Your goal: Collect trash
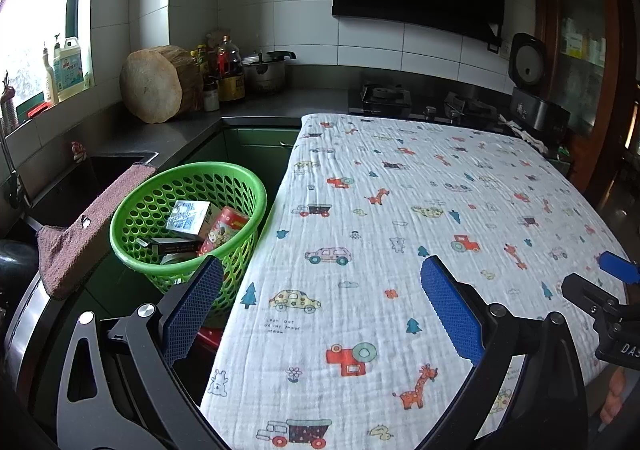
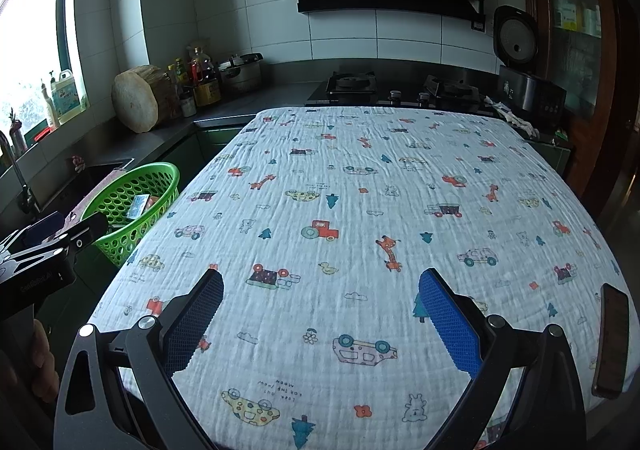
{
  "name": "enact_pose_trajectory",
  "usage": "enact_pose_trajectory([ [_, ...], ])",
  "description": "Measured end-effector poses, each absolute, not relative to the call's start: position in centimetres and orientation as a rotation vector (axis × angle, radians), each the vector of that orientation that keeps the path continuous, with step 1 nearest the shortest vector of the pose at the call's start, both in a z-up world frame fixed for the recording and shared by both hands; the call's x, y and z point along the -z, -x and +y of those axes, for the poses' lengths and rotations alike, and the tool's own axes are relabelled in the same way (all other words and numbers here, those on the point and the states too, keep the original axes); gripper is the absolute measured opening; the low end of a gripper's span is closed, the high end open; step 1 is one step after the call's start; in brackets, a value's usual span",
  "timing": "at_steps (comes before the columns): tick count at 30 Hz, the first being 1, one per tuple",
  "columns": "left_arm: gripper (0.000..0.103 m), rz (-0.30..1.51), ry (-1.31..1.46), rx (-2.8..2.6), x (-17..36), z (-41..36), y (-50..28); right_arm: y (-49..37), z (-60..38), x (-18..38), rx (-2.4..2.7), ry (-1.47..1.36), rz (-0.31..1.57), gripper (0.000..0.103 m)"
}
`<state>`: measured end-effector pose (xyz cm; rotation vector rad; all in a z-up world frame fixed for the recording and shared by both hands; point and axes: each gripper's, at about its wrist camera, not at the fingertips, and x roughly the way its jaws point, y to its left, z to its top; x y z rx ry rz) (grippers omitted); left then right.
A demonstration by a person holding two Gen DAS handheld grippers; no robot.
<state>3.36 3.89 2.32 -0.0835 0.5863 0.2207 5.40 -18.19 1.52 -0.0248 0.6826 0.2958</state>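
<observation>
Nearest my lenses: blue-padded fingers of both tools. Left gripper [image 1: 322,298], jaws spread wide, nothing between them, straddling the table's left edge. Right gripper [image 2: 320,310], jaws likewise spread and bare, over the near middle of the cloth.

Item: tablecloth [image 2: 360,210], white, printed with cars and giraffes, covering the table. I see its left edge dropping straight off beside the basket; far edge stops just short of the stove [image 2: 400,88]. Broad uncluttered run of cloth ahead of both tools.

Item: dark phone [image 2: 611,342], flat near the right edge, long axis running away from me.

Item: green basket [image 1: 256,194], perforated, upright, mouth up, just beside the table's left edge and below its level. Sink [image 1: 100,170] beyond it, a brownish towel [image 1: 88,226] draped over the counter lip near its rim.

Item: trash, all in the basket: white carton [image 1: 188,219] tilted on top, red packet [image 1: 224,230] leaning with its long axis toward the far rim, dark box [image 1: 176,246] lying low.
</observation>
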Motion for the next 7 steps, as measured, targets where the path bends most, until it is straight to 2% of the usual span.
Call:
enact_pose_trajectory([
  [7,0.098,0.589,0.092,-0.235,-2.28,4.03,-3.36,-5.38,-18.12,-1.48,-0.298,0.023,0.681,0.095],
])
